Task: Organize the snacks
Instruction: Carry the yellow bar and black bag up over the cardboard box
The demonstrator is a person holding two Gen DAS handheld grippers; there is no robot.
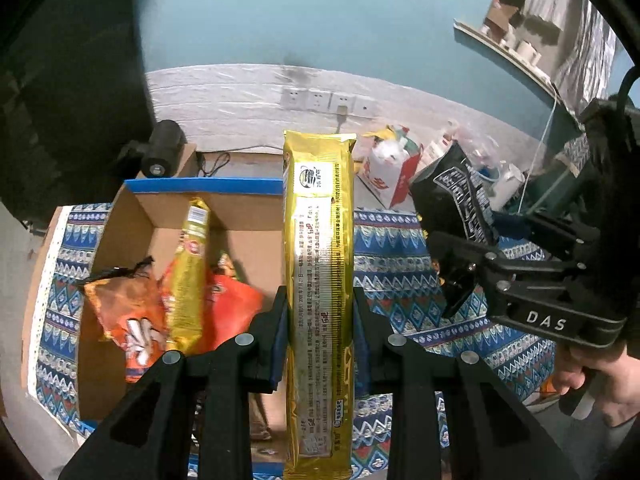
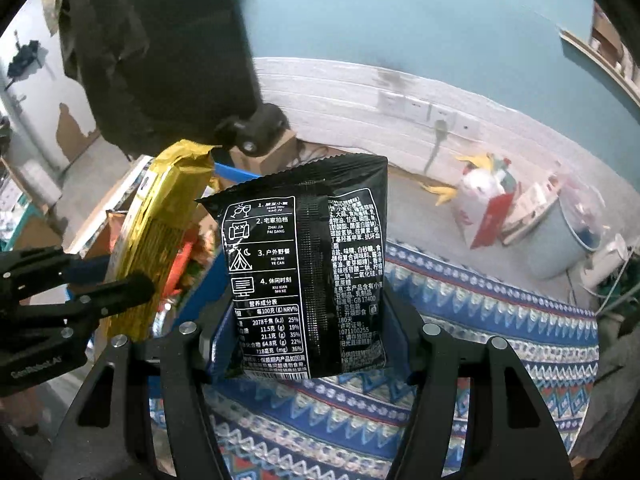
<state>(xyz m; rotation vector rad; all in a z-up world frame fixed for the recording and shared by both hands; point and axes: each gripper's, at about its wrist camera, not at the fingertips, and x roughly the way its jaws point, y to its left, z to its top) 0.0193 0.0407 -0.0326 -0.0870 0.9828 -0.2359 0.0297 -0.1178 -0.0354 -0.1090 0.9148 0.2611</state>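
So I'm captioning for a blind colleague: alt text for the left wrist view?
The left gripper clamps a long gold foil snack pack upright beside an open cardboard box holding orange snack bags.

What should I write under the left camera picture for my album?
Left gripper holds a long gold snack pack above the cardboard box of snacks.
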